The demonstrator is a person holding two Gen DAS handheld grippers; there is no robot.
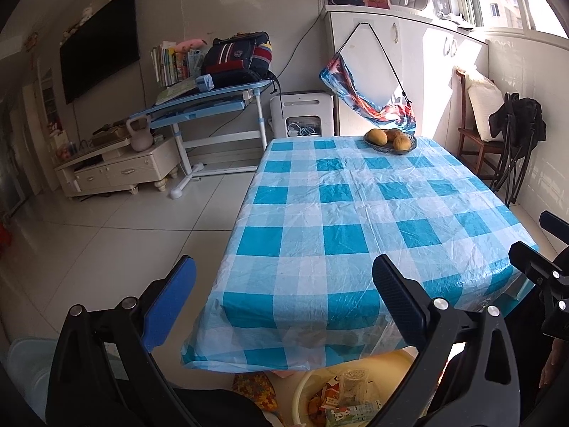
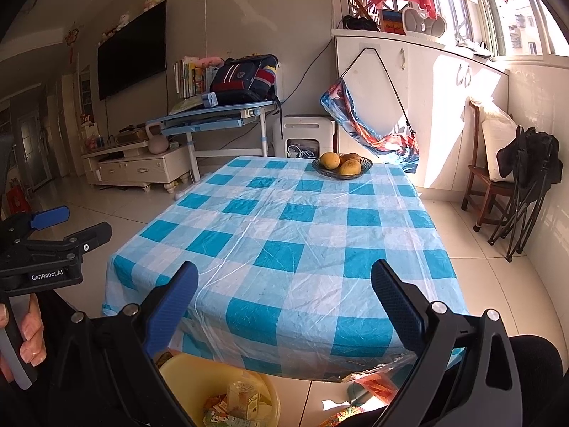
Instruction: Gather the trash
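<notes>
The left gripper [image 1: 284,306] hovers with fingers spread, empty; below and between the two grippers sits the yellow basin [image 2: 185,373] holding the trash [image 2: 242,402], under the near edge of the surface [image 2: 284,235]; the right gripper [image 2: 284,306] is likewise spread, empty, about equally near.

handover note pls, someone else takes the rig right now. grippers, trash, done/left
Left gripper: open, empty, held over the near table edge.
Right gripper: open, empty, same height.
Trash: cartons and wrappers sit in the yellow basin on the floor below the near edge.
Table: checkered tablecloth carries only the fruit bowl; no trash visible on it.
Left: an orange wrapper lies on the floor by the basin; check whether it counts.
</notes>
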